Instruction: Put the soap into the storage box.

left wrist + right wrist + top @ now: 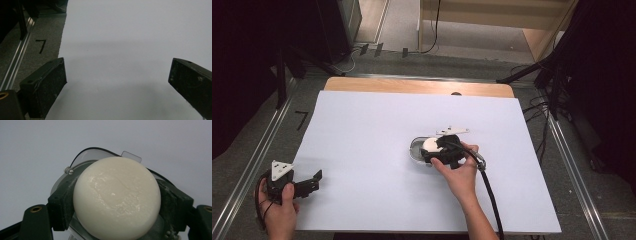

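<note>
Right gripper [117,202] clamped on white ball [117,197]; left gripper [117,82] wide open

Even overhead light, soft shadows, slight blur.

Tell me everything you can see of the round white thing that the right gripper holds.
The white ball is round, cream-white and smooth, with a waxy, slightly glossy surface and faint scuffs; it looks like soap or wax. The right gripper holds it, one black jaw pressing on each side. It sits over a clear round container with a small tab at the rim; whether it touches the container I cannot tell. In the high view the ball is near the middle of the white table.
</note>
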`<state>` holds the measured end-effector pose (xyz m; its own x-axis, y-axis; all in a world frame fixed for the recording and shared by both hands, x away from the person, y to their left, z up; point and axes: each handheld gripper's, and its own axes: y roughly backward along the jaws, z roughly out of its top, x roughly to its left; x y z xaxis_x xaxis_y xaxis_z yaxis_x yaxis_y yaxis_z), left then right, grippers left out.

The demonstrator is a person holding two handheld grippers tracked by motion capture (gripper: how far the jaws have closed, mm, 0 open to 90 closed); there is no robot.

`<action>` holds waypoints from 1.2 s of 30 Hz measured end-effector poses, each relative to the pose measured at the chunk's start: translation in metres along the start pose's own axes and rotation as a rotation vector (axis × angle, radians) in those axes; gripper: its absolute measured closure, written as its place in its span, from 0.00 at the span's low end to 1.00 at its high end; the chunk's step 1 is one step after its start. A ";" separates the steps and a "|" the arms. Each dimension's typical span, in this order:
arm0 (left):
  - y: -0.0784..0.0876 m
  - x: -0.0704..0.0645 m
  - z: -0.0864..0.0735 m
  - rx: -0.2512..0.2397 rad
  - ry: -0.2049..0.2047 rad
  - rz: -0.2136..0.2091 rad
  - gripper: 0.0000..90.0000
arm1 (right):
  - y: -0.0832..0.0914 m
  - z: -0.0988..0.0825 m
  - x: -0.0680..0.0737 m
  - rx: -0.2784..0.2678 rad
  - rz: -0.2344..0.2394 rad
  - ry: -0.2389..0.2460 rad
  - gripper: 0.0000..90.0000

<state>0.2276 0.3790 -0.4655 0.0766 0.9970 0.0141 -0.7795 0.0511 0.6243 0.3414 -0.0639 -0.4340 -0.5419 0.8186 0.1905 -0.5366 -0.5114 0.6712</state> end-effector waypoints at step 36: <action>0.000 0.000 0.000 0.000 0.001 0.000 0.02 | -0.001 -0.001 -0.003 0.018 0.013 -0.012 0.22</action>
<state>0.2278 0.3789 -0.4657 0.0759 0.9970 0.0135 -0.7794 0.0508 0.6244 0.3429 -0.0659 -0.4361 -0.5406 0.8152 0.2077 -0.5179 -0.5171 0.6815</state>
